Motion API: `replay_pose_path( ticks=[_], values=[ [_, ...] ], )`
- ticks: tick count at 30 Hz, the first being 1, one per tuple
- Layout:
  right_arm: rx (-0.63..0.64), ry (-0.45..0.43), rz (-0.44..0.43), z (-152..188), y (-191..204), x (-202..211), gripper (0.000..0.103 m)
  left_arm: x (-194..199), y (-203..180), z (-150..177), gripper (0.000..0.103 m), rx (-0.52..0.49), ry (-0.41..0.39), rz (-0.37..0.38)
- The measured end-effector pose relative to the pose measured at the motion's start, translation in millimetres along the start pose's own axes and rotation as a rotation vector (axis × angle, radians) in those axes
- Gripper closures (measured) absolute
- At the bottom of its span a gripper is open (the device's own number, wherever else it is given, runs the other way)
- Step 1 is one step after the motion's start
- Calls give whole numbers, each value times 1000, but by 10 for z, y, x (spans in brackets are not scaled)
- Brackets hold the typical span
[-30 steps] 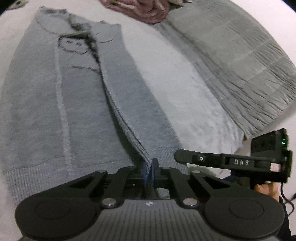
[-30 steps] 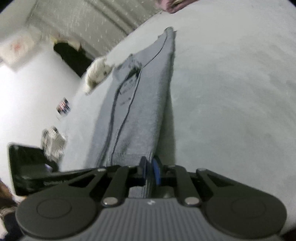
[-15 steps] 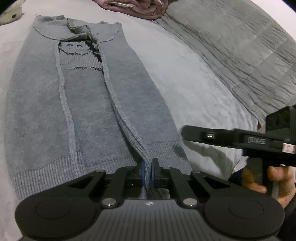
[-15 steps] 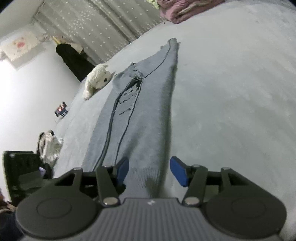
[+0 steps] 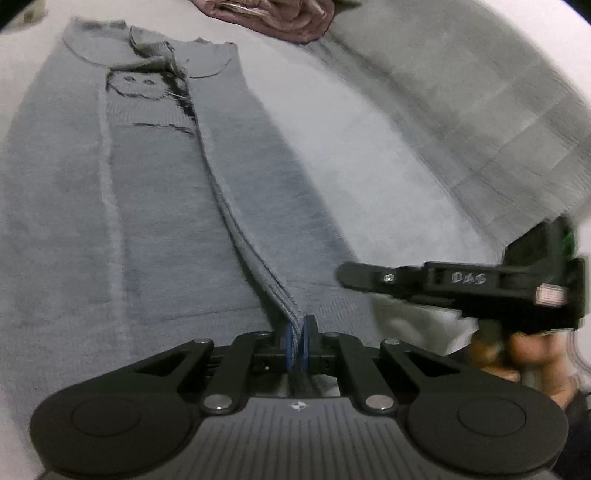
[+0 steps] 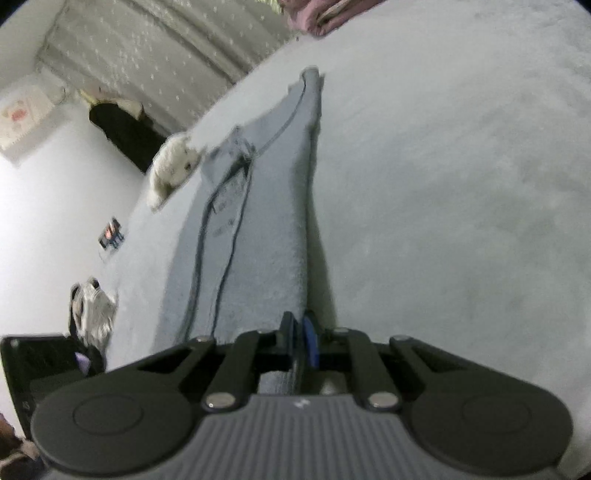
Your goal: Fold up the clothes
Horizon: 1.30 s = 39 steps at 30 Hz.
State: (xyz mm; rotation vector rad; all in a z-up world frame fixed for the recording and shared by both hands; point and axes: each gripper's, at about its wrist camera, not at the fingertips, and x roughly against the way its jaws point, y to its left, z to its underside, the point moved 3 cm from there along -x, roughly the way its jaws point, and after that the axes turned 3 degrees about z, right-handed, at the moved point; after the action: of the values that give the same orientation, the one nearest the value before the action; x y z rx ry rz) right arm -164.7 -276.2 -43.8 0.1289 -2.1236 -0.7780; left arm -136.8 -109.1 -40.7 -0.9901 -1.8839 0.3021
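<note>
Grey knit sweater (image 5: pixel 155 221) lies lengthwise on the pale bed cover (image 5: pixel 354 147), collar at the far end, ribbed hem nearest the cameras, both long sides turned in over the middle. Left to right in the left wrist view: the left flap lies flat; the right flap's stacked edge runs down to the hem and into the left gripper (image 5: pixel 298 334), whose blue pads are clamped on that cloth, as they were a second ago. Further right, the right gripper (image 5: pixel 369 275) reaches in at the hem's right corner.

Change noted: half a second ago the right gripper's jaws stood wide apart over the hem; they are now drawn together on the sweater's right edge, seen in the right wrist view (image 6: pixel 301 339). The picture is blurred, so the depth of the bite cannot be told.

Judgement: both hem corners are now held, which suits carrying the hem toward the collar for a crosswise fold.

Beyond, a folded grey quilt (image 5: pixel 461 110) and pink cloth (image 5: pixel 273 14) lie clear of the sweater.
</note>
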Motion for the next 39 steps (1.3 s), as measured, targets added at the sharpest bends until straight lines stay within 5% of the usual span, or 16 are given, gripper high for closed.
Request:
replay_pose_path(
  ticks=[9,15,19,27,33,36,39],
  values=[
    [162,-108,100,27,194,166,76,273,-76,-53,82,-102,10,-97],
    [299,-130,26,116,496,135,76,616,-93,-146,79,-192,-21,-212],
    [372,-27,57,279,641,-156,76,712,98,-130,79,-128,-40,-261],
    [398,-77,29,293,685,21,73,905,481,-96,79,3,-77,-358],
    [490,-20,52,447,770,-50,69,1051,767,-67,79,102,-106,-430],
    [554,19,-26,549,910,-37,67,1035,750,-38,79,117,-89,-397],
    [621,48,-13,652,986,-72,67,1019,731,-9,79,132,-72,-364]
  ],
)
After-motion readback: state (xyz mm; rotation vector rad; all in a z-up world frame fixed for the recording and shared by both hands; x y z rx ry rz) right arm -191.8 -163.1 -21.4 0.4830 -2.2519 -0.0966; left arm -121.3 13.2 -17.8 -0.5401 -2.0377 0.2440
